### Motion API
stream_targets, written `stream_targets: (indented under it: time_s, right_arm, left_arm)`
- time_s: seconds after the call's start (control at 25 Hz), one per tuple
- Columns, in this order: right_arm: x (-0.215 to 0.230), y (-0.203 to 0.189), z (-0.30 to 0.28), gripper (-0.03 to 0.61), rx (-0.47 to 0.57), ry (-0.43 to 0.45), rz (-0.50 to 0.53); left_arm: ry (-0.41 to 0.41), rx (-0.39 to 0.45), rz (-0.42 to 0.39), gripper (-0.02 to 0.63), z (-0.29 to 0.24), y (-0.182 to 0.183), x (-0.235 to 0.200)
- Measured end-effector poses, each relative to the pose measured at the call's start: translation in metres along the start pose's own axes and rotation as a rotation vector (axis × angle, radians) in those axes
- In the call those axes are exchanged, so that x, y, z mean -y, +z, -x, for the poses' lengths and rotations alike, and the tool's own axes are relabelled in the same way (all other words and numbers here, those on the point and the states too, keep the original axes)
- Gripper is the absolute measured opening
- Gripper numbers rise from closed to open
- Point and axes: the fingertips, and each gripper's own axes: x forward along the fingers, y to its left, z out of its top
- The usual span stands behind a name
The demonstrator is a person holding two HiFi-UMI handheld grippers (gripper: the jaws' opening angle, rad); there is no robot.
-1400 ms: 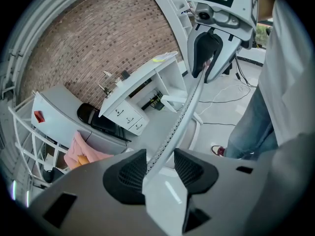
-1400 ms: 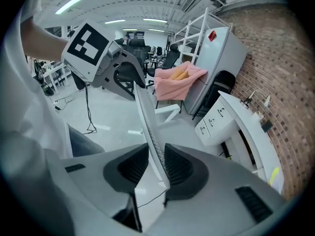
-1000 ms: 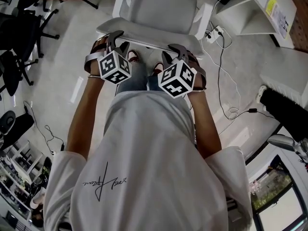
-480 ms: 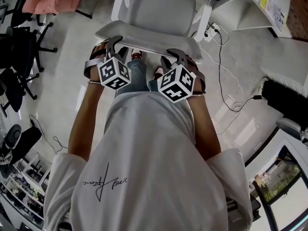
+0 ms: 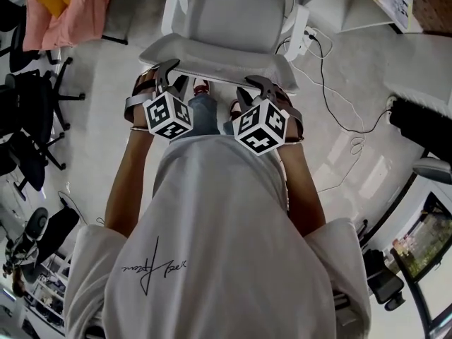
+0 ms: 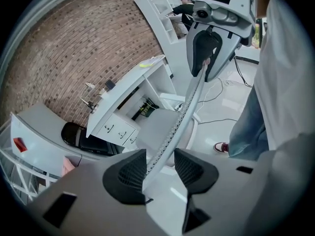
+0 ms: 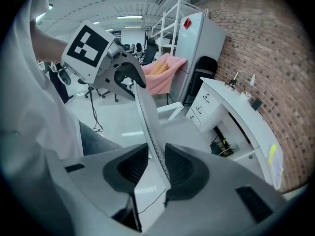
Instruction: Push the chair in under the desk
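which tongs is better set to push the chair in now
Right, probably: the right tongs sit snug on the top edge of the chair back, while the left tongs straddle it with a gap beside one pad.

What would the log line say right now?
chair: not yet under desk | left gripper: open around backrest | right gripper: shut on backrest

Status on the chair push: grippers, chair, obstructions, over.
Left gripper straddles chair backrest, fingers loose. Right gripper clamped on same edge. Seat not yet under desk. Cables on floor alongside.
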Motion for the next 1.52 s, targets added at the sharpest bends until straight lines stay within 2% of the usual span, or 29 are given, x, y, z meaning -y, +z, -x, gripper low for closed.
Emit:
stream_targets:
  time_s: [0.2, 0.4, 0.72, 1.52]
  right_arm:
    - [0.01, 0.004, -0.004, 0.126, -0.014, 0.01, -0.031]
    - [0.021, 0.006, -0.006, 0.127, -0.023, -0.031, -0.069]
    - [0.039, 0.008, -0.012, 0.132, -0.033, -0.15, -0.108]
    - [0.081, 0.012, -0.023, 0.155, -0.09, -0.354, -0.279]
  left_arm:
    - [-0.019, 0.036, -0.035, 0.176, -0.009, 0.006, -0.012]
    - [-0.039, 0.06, -0.067, 0.176, -0.018, 0.015, -0.024]
    - [-0.059, 0.116, -0.136, 0.176, -0.032, 0.028, -0.043]
    - [-0.071, 0.279, -0.262, 0.175, -0.06, 0.059, -0.077]
